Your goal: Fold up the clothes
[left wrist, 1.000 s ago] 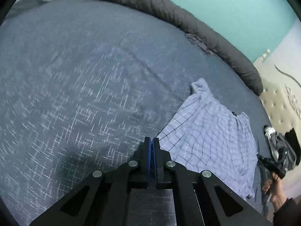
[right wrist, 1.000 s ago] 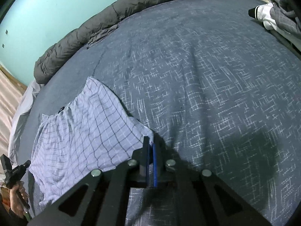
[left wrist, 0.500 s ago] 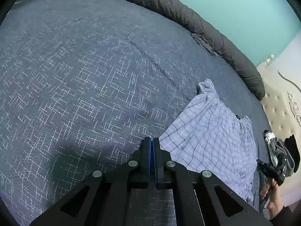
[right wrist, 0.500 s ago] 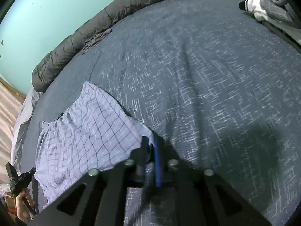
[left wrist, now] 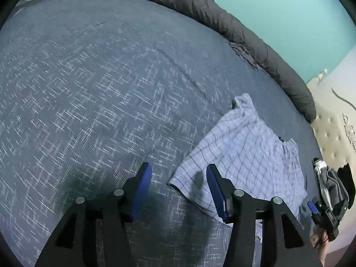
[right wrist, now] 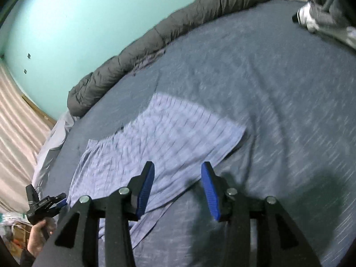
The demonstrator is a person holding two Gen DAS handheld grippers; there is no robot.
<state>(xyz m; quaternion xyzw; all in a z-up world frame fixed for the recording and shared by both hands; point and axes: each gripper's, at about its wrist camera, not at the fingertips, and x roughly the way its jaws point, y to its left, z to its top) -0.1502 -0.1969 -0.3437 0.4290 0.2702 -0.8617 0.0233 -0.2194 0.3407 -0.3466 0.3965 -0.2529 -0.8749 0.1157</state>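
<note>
Both tools newly spread off shorts [left wrist: 244, 155]

Left gripper [left wrist: 179, 182] wide open above bed [left wrist: 100, 77], blue pads empty. Checked shorts [left wrist: 249, 155] flat on bed, corner between the pads. Grey duvet [left wrist: 233, 33] along far edge. Right gripper [left wrist: 320, 211] at lower right, hand-held.

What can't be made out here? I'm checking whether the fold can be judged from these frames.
- Checked shorts: right wrist view is motion-blurred, so the pattern and creases smear.
- Their near edge, left wrist view: hidden behind the left gripper's finger.
- Pile of clothes: crumpled, and cut off by the frame edge in the right wrist view; items unidentifiable.
</note>
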